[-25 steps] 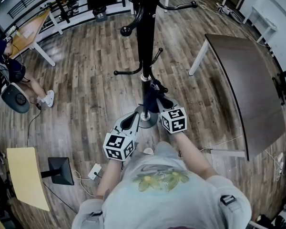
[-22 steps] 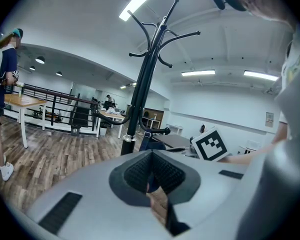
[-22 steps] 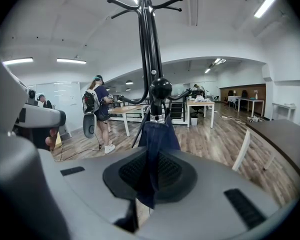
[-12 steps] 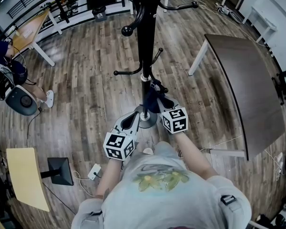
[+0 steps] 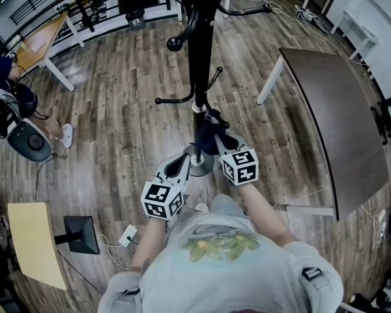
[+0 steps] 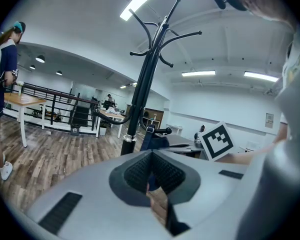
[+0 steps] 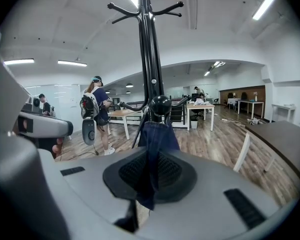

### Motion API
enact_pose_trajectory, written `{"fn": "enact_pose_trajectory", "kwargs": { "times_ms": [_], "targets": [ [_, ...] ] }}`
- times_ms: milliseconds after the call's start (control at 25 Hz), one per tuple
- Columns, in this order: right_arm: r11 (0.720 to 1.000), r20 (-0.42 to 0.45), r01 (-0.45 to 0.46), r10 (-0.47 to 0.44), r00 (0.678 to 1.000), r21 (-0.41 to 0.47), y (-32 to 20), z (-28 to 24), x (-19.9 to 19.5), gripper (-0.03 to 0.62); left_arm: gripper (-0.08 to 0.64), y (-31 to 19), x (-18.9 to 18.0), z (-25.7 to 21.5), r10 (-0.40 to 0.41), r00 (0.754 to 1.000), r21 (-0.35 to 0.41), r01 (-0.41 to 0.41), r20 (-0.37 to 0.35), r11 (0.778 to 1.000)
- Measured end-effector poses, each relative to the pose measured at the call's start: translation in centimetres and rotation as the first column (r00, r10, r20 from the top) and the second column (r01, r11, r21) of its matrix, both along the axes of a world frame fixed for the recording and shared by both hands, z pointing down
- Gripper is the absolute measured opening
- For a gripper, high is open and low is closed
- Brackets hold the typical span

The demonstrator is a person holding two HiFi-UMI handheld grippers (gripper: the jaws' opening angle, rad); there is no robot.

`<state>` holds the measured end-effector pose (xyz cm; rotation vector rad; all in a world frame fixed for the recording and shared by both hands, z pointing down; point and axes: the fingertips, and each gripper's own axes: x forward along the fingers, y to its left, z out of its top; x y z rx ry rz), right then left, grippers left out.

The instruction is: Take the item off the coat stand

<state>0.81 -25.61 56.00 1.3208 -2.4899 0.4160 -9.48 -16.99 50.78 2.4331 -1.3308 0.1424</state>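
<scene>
A: Where is the blue cloth [image 5: 207, 134]?

B: It hangs on the black coat stand [image 5: 199, 44], low down on the pole. In the right gripper view it hangs from a hook [image 7: 160, 105] with a round ball on its end, and the blue cloth [image 7: 157, 134] drops straight down from there.

A: Does a tool have it?

B: Yes. The right gripper [image 5: 216, 139] pinches it. In its own view, the two dark pads of the right gripper [image 7: 151, 171] press on the cloth from both sides, and a bit of cloth sticks out under them.

A: And the other tool?

B: The left gripper [image 5: 182, 160] is lower, just beside the round foot [image 5: 200, 164] of the stand. In its own view, the pads of the left gripper [image 6: 151, 159] are pressed together. The blue cloth [image 6: 151, 141] shows past its tip, beside the pole.

A: What is around them?

B: A wood floor [image 5: 117, 122] is under the stand. A dark table [image 5: 339, 109] stands off to the right. In the right gripper view, a person [image 7: 96, 109] with a backpack stands far back in the room.
</scene>
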Motion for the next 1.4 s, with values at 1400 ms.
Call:
{"fn": "enact_pose_trajectory", "kwargs": {
  "times_ms": [1400],
  "targets": [
    [0.999,0.039,-0.038,0.036,0.999,0.038,2.7,-2.5,1.6,0.021,0.015,0.8,1.7,0.0,0.042,0.999,0.002,-0.042,-0.012,0.999]
  ]
}}
